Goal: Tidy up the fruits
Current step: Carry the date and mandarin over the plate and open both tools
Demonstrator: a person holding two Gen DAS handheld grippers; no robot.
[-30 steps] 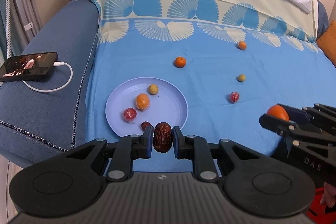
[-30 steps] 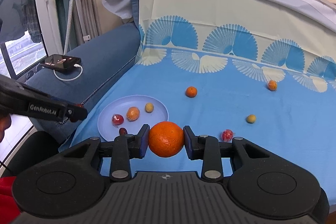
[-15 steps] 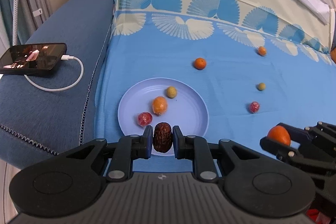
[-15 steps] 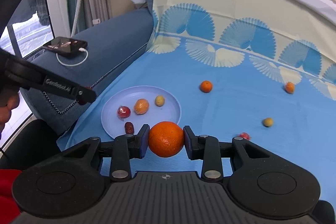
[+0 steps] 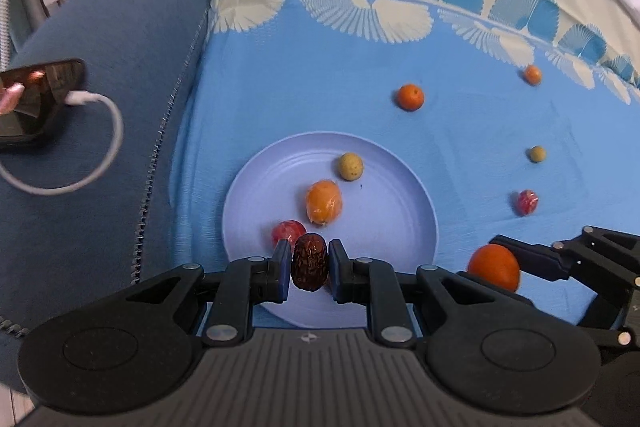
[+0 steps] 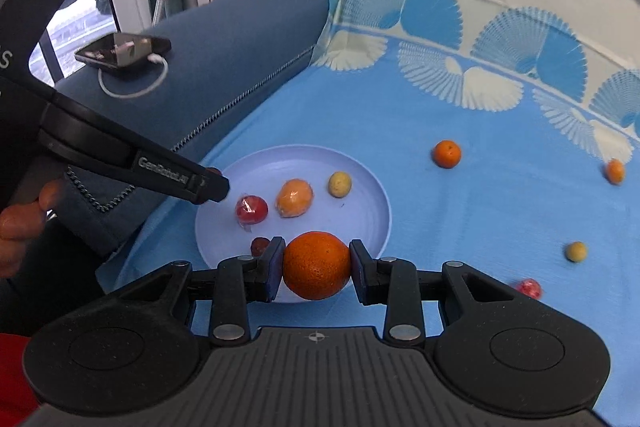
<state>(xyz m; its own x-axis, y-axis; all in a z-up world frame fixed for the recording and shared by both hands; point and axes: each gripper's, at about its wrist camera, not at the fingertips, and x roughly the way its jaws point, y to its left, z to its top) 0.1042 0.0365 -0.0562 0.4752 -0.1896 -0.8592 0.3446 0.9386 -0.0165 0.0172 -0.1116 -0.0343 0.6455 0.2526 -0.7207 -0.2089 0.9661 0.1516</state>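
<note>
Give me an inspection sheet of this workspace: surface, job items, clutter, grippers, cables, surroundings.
Surface: blue patterned sheet over a sofa seat.
Job's things: lilac plate holding a yellow-green fruit, a wrapped orange fruit, a wrapped red fruit and a dark fruit at its near edge. Loose on the sheet: two small oranges, a yellow-green fruit, a wrapped red fruit.
Clutter: phone on the sofa arm.
Grippers: left gripper shut on a wrinkled date over the plate's near edge; right gripper shut on a large orange.
Cables: white charging cable looped from the phone.
Surroundings: blue sofa arm, window behind.
</note>
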